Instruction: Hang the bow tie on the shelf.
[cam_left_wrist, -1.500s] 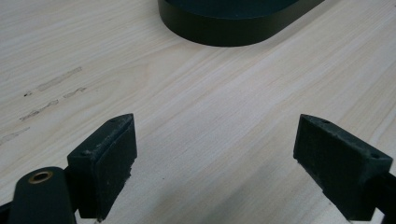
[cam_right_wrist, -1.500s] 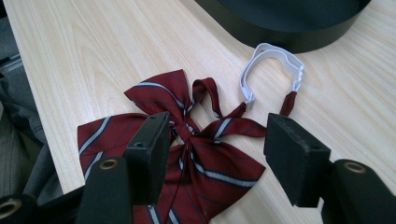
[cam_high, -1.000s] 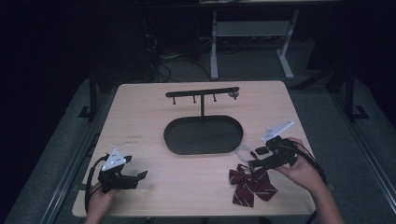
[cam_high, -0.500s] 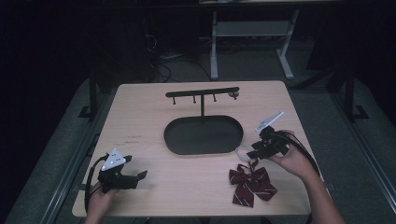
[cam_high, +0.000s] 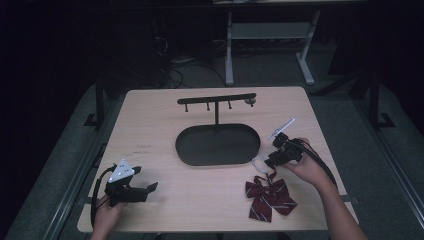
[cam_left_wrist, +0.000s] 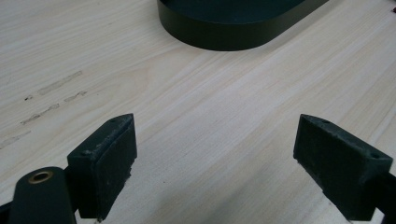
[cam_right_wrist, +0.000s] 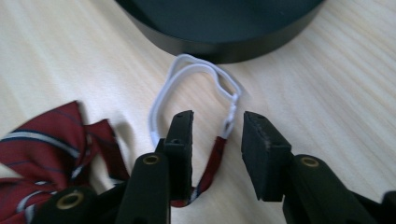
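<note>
Bow tie (cam_high: 270, 197) beside black tray (cam_high: 200, 155); right claw (cam_right_wrist: 215, 135) part-open round its strap (cam_right_wrist: 211, 161), left claw (cam_left_wrist: 215, 140) wide apart.

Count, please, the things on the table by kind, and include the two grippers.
Black hanger stand with oval tray base: 1
Dark red striped bow tie with white elastic loop: 1
Grippers, left gripper and right gripper: 2
Total: 4

There are no words, numbers or signs to read anywhere here.
</note>
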